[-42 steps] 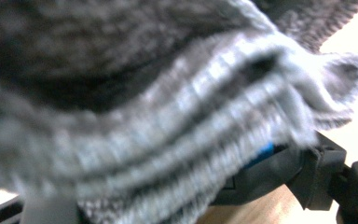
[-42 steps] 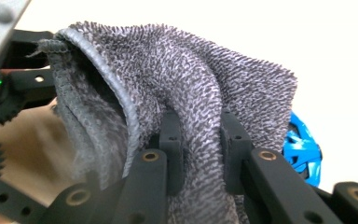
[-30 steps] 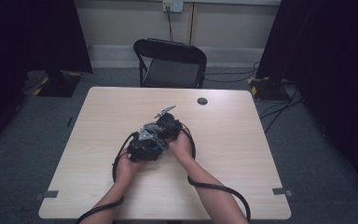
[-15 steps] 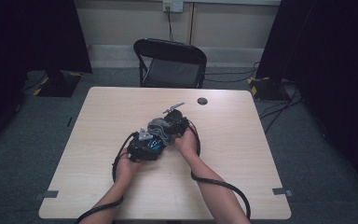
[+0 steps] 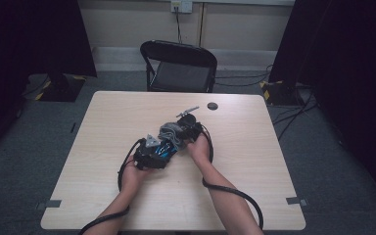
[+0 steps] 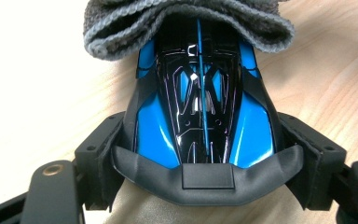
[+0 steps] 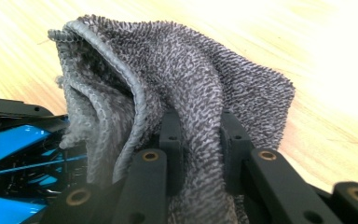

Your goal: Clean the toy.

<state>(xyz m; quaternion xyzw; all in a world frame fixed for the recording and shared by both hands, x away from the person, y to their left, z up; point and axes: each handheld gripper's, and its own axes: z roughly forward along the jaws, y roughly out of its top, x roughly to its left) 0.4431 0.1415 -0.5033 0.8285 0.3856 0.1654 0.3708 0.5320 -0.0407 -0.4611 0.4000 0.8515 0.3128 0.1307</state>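
Wiping the toy car body with the cloth

Your left hand-held gripper (image 6: 205, 186) is clamped across the blue-and-black car shell (image 6: 200, 107), pinning it on the tabletop (image 5: 254, 147) so it can't slide; your right hand-held gripper (image 7: 198, 140) pinches the grey cloth (image 7: 168, 88), draped over the shell's far end to rub it

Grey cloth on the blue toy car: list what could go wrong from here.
1. The right gripper pinches only a fold of the grey cloth; it may slip free while wiping.
2. The left gripper clamps the glossy blue toy car by its sides; wiping pressure may twist or pop it out.
3. Loose cloth could snag on the car's edges.
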